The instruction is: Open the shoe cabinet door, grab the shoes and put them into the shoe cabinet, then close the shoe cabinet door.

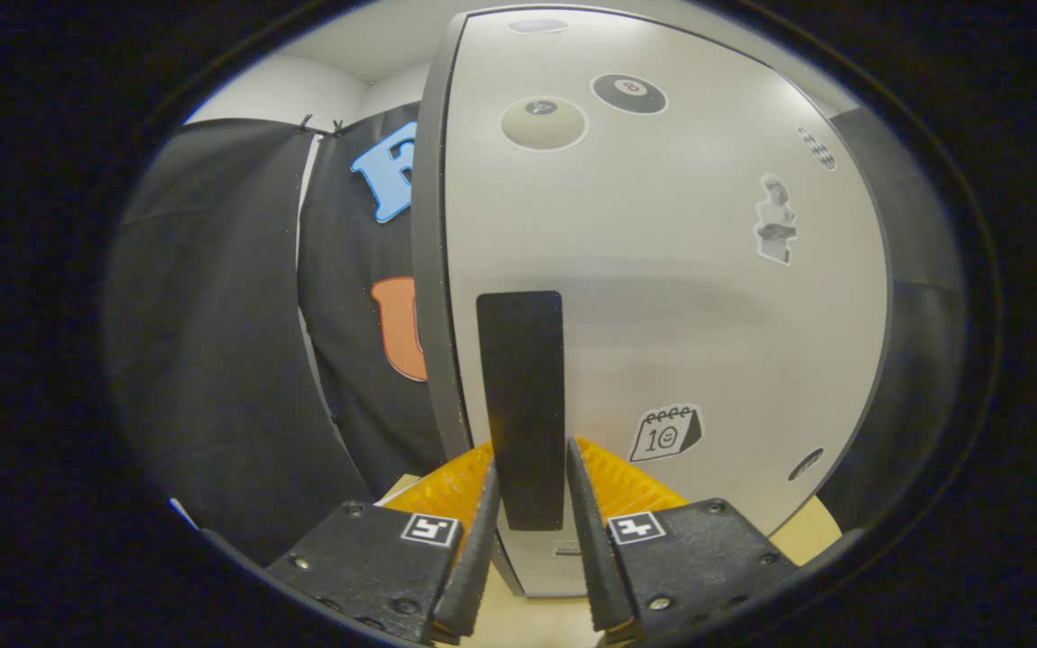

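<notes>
Both fingers (482, 504) of the tool (529, 454) flank the black handle (520, 405) on the shut shoe cabinet door (662, 297), narrowly apart; whether they press it is unclear.

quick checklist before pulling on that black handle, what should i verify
1. Handle between the fingers: ok. The flat black rectangular handle on the light grey shoe cabinet door sits in the gap of the hand-held gripper.
2. Fingers pressing on the handle: cannot tell. They flank it closely, but contact is not clear.
3. Alignment: ok. The handle runs straight up the middle of the gap.
4. Door state: cannot tell. Its dark left edge faces the camera, but any gap to the cabinet is hidden.
5. Swing space: ok on the left, where the black cloth wall hangs further back.
6. Shoes located: cannot tell.
</notes>
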`<state>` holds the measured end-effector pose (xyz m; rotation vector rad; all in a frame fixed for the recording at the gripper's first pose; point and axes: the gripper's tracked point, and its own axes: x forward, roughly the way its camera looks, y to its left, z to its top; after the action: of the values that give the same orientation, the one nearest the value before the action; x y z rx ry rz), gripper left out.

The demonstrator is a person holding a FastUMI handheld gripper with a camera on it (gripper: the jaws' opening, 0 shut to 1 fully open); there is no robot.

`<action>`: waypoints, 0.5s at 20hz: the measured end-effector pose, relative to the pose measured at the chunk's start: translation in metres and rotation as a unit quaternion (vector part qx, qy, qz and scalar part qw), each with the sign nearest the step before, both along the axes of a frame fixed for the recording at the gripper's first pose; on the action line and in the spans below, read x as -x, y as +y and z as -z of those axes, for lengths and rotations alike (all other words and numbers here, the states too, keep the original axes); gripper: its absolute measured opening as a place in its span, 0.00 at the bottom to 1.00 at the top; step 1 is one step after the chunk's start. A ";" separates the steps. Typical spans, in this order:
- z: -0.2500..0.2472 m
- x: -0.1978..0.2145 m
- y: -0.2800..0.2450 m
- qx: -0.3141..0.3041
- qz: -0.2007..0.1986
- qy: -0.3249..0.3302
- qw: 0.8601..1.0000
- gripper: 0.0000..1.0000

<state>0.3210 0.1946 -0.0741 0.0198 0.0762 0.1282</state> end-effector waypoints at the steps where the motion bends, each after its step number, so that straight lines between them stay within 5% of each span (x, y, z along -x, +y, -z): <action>1: 0.000 0.002 0.000 0.003 0.001 0.000 1.000 0.41; 10: 0.003 0.013 -0.006 0.009 -0.031 0.010 0.999 0.31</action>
<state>0.3076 0.1890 -0.0776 0.0000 0.0985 0.1888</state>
